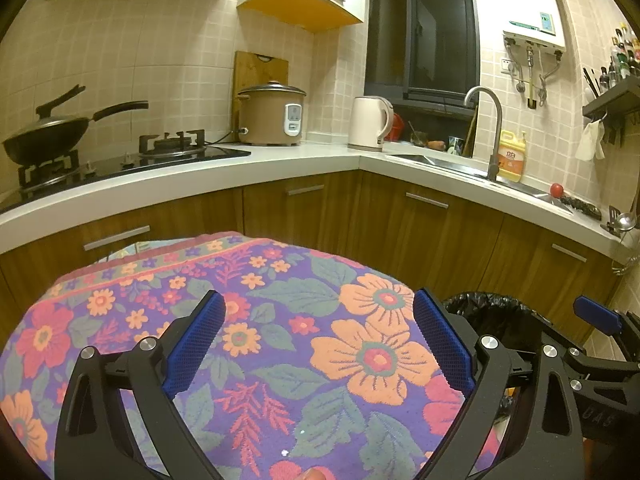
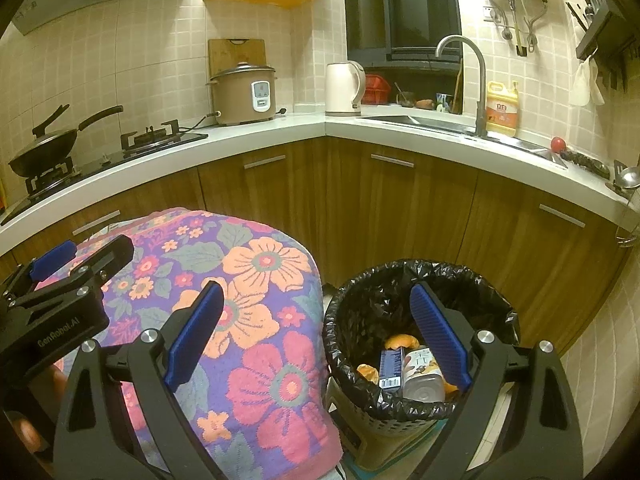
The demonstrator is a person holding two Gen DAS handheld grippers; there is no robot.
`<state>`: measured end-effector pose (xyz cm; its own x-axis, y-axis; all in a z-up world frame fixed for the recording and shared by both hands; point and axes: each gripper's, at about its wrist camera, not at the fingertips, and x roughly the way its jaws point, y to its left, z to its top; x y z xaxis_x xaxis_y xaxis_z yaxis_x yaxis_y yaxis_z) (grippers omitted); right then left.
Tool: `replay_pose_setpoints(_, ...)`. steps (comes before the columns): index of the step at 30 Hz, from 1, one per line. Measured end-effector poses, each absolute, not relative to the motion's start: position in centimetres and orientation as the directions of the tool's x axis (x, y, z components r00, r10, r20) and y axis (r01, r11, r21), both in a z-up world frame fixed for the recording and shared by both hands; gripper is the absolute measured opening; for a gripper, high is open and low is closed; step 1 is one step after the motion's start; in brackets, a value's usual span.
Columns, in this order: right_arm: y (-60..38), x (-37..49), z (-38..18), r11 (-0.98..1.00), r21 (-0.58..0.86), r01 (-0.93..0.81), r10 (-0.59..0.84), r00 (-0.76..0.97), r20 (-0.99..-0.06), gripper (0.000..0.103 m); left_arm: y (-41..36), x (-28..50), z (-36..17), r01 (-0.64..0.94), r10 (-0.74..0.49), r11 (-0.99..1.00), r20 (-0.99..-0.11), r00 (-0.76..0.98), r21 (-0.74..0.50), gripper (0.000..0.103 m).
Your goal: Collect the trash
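- Left wrist view: left gripper [image 1: 318, 344] hangs spread wide and empty over the floral cloth [image 1: 280, 340], which looks bare of trash; closing here would likely snag fabric.
- Right wrist view: right gripper [image 2: 316, 336] gapes empty, 1 finger over the lined bin [image 2: 420, 340] holding carton [image 2: 390, 368] and can [image 2: 424, 376]; dipping lower risks catching the black liner.

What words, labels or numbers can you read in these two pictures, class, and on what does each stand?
"GenRobot.AI": on the left gripper, on its black body.
Yellow detergent bottle: red label, too blurred to read.
Blue carton in the bin: barcode, digits too small.
Water heater: stickers unreadable.
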<state>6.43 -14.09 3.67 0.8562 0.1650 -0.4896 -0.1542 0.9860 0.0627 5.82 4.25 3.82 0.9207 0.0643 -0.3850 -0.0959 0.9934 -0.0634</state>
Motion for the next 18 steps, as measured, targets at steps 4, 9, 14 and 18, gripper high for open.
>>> replay_pose_setpoints(4, -14.18, 6.54, 3.53, 0.985, 0.072, -0.154, 0.169, 0.852, -0.495, 0.091, 4.33, 5.84, 3.83, -0.1, 0.071, 0.994, -0.384, 0.921, -0.055, 0.094)
replay_pose_setpoints(9, -14.31, 6.81, 3.34, 0.985, 0.086, -0.151, 0.173, 0.847, -0.502, 0.094, 4.31, 5.8, 3.7, -0.1, 0.073, 0.994, -0.388, 0.919, -0.049, 0.094)
replay_pose_setpoints(14, -14.35, 6.83, 3.31, 0.985, 0.087, -0.149, 0.172, 0.849, -0.499, 0.094, 4.28, 5.91, 3.73, -0.104, 0.079, 0.993, -0.383, 0.92, -0.047, 0.094)
replay_pose_setpoints(18, -14.45, 6.52, 3.49, 0.985, 0.094, -0.147, 0.174, 0.851, -0.495, 0.094, 4.66, 6.19, 3.55, -0.108, 0.078, 0.992, -0.388, 0.918, -0.057, 0.094)
